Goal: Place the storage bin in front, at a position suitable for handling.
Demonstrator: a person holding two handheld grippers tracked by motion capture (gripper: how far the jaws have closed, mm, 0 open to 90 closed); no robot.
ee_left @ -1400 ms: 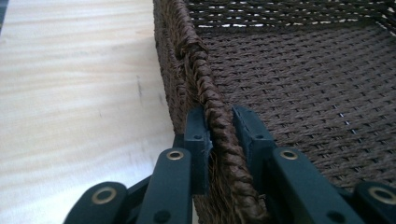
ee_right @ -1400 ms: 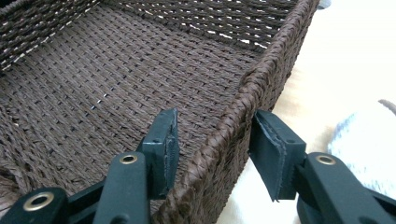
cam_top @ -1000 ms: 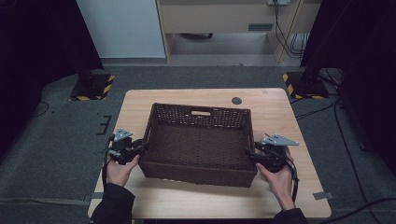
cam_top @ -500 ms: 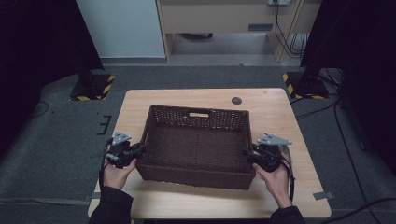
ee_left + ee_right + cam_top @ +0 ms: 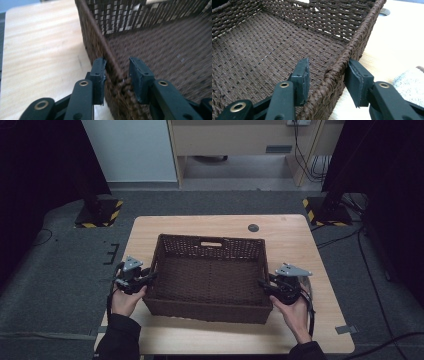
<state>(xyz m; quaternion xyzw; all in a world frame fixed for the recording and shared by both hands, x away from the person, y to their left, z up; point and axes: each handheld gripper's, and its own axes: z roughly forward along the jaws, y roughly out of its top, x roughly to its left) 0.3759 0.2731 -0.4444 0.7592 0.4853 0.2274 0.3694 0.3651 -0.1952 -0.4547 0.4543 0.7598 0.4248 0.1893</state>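
The table (image 5: 295, 240) is pale wood with a small dark round hole near its far edge. On it sits the basket (image 5: 210, 275), a wide, dark brown woven one, roughly in the middle and a little toward the near edge, with a handle slot cut in its far wall. The basket's inside is bare weave.

A person's hands come in from the near side, one at each short end of the basket. The left gripper (image 5: 142, 279) straddles the left wall: in the left gripper view its jaws stand one on each side of the rim (image 5: 110, 62). The outer pad lies against the wall and the inner pad stands a little off it, so the wall is between the jaws but not clamped. These jaws have just opened slightly.

The right gripper (image 5: 267, 287) straddles the right wall the same way. In the right gripper view (image 5: 328, 75) both pads stand apart from the braided rim, the jaws open around it, having just widened a touch.

A white cloth (image 5: 409, 80) lies on the table just outside the right wall.
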